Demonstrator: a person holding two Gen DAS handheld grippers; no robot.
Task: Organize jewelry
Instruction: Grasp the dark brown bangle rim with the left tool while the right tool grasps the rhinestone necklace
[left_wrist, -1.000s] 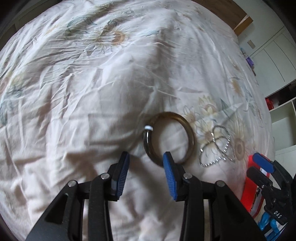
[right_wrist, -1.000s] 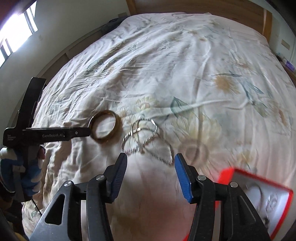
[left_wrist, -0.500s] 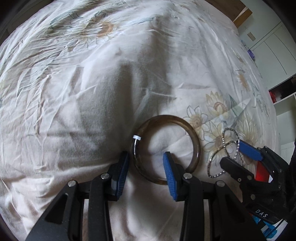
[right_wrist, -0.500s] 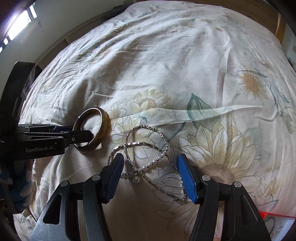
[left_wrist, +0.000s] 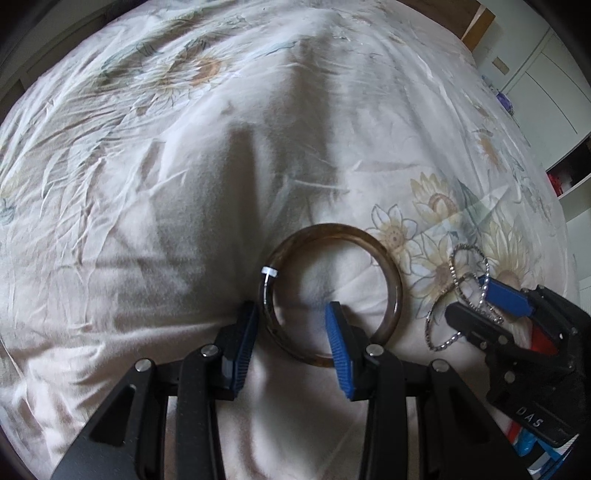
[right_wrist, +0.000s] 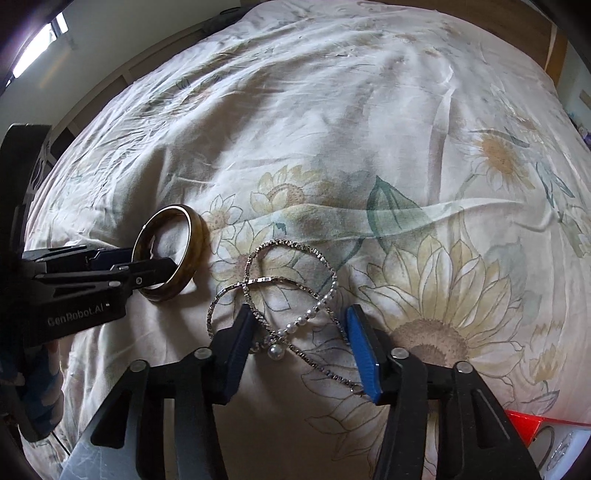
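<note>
Now the left gripper stands open, its fingers astride the near rim of the brown bangle on the bedsheet. Probably it is stiff, smooth and breakable. The right gripper, also open, straddles the limp, light silver chain, best pinched where strands cross.
</note>
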